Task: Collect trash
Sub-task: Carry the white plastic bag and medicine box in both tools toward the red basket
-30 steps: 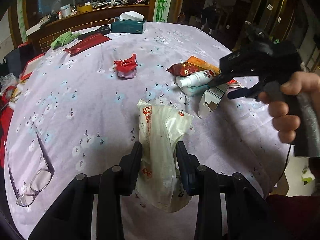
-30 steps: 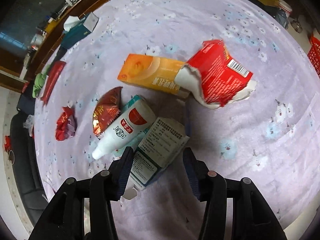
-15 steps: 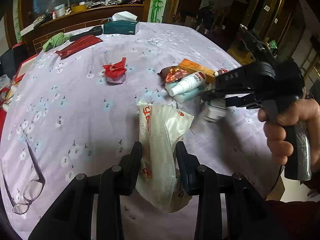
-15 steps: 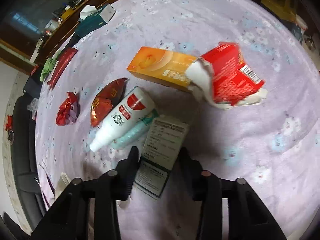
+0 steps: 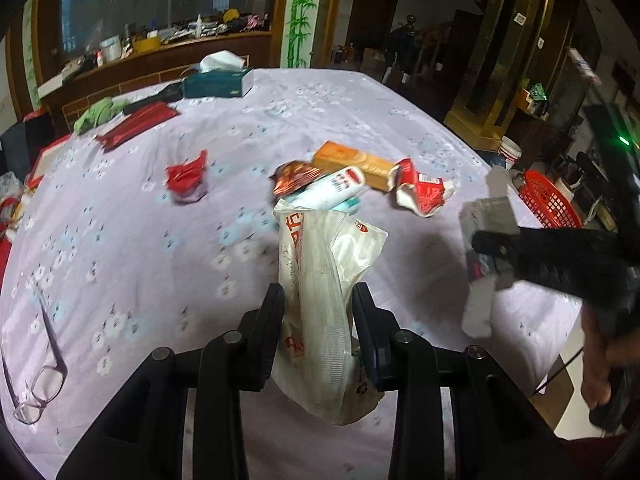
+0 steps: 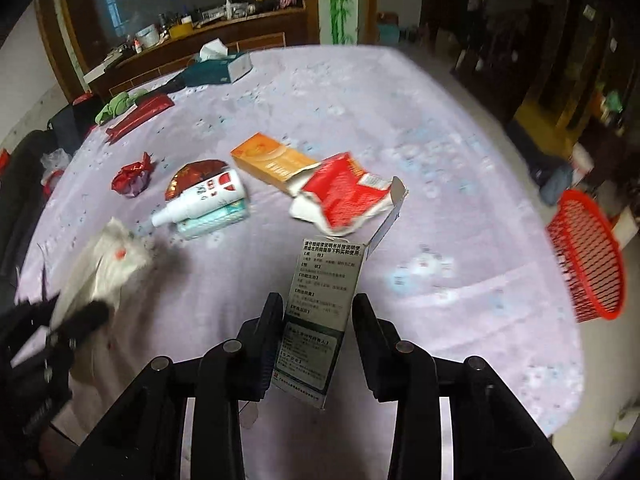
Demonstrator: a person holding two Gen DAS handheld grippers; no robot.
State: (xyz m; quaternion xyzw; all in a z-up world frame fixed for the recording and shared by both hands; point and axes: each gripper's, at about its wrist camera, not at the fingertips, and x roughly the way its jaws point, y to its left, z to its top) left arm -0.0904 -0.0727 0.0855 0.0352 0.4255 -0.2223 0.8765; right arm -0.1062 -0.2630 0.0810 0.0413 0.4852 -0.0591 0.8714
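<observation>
A: What is your left gripper (image 5: pixel 318 330) doing?

B: You are pinching a white plastic bag (image 5: pixel 326 300) with red print between its fingers, and the bag is hanging above the lilac flowered tablecloth (image 5: pixel 132 240). The bag's mouth is standing up past the fingertips.

A: And the right gripper (image 6: pixel 318 334)?

B: You are clamping a small printed carton (image 6: pixel 322 312) in it; both fingers are pressing on the carton's sides. The box is sitting upright and raised off the cloth, with its top flap (image 6: pixel 390 208) hanging open. From the left camera the same carton is showing blurred at the right, and your hand (image 5: pixel 604 364) is wrapping the handle below it.

A: Where is the other trash lying?

B: It is sitting in a cluster mid-table: a white spray bottle (image 6: pixel 200 198) is resting on a teal box (image 6: pixel 218 220), a brown foil packet (image 6: pixel 192 174) is lying just behind them, an orange box (image 6: pixel 276 160) is touching a torn red carton (image 6: pixel 344 200), and a crumpled red wrapper (image 6: pixel 132 178) is lying apart to the left.

A: Anything else nearby?

B: A red mesh basket (image 6: pixel 586 256) is showing past the table's right edge, eyeglasses (image 5: pixel 40 376) are lying near the left edge, and a tissue box (image 5: pixel 220 80) is standing at the far side.
</observation>
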